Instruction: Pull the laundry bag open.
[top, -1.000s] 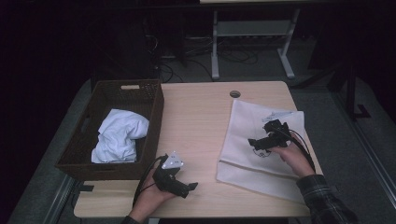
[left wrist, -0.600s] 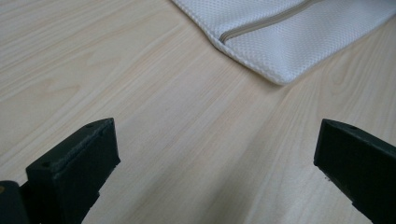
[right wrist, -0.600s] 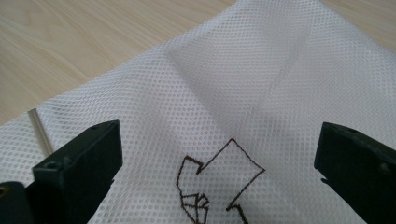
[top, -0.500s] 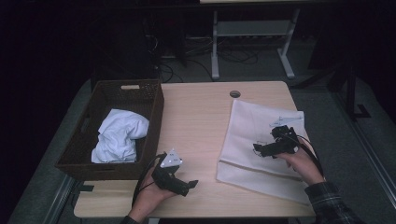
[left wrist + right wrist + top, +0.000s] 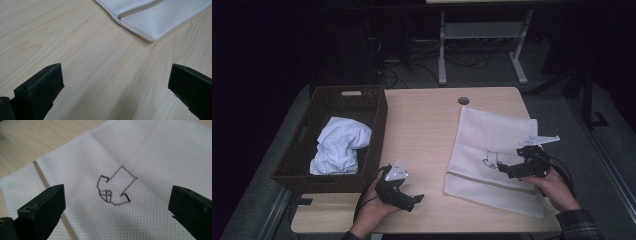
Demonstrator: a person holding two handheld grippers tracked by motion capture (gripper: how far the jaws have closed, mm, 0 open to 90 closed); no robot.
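Early on: right gripper (image 5: 503, 169) wide open, empty, over mesh bag (image 5: 492, 135), zipper (image 5: 50, 187) just ahead, unopened. Left gripper (image 5: 414, 199) wide open, empty, on surface (image 5: 427, 120); white cloth (image 5: 339, 145) in basket (image 5: 377, 107) w/ nothing moved.

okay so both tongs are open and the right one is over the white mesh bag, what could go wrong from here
1. The right tongs hover over the flat middle of the mesh bag, near its drawn mark; closing there may pinch both layers or slip off.
2. The zipper looks shut, so the bag may not open.
3. The left tongs are off the bag; it could slide when pulled.
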